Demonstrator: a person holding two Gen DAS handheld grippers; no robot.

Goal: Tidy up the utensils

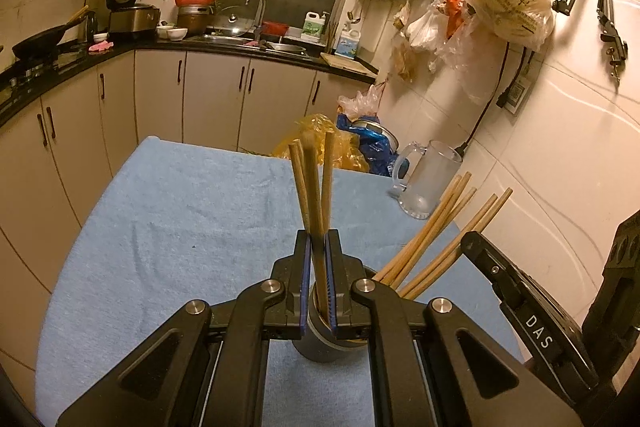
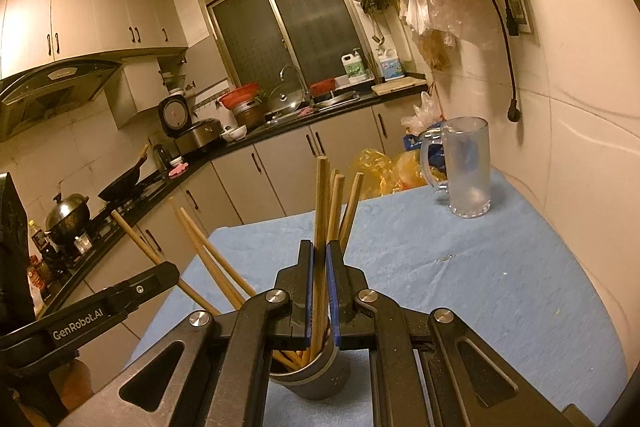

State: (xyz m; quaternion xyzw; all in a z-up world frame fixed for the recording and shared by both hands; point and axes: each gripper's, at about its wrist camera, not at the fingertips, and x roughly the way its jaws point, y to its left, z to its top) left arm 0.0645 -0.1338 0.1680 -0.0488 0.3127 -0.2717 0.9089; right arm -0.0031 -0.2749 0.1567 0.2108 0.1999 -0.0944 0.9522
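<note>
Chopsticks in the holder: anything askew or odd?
Yes. The chopsticks fan out of the dark holder instead of standing together. Left gripper and right gripper each clamp a separate bunch, splaying them apart. A few crumbs lie on the blue cloth.

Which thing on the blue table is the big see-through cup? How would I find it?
Look at the table's blue cloth, then its far corner by the white wall. The glass mug stands there alone, upright and empty. Unlike the dark holder stuffed with chopsticks, it is clear, frosty, and has a handle.
</note>
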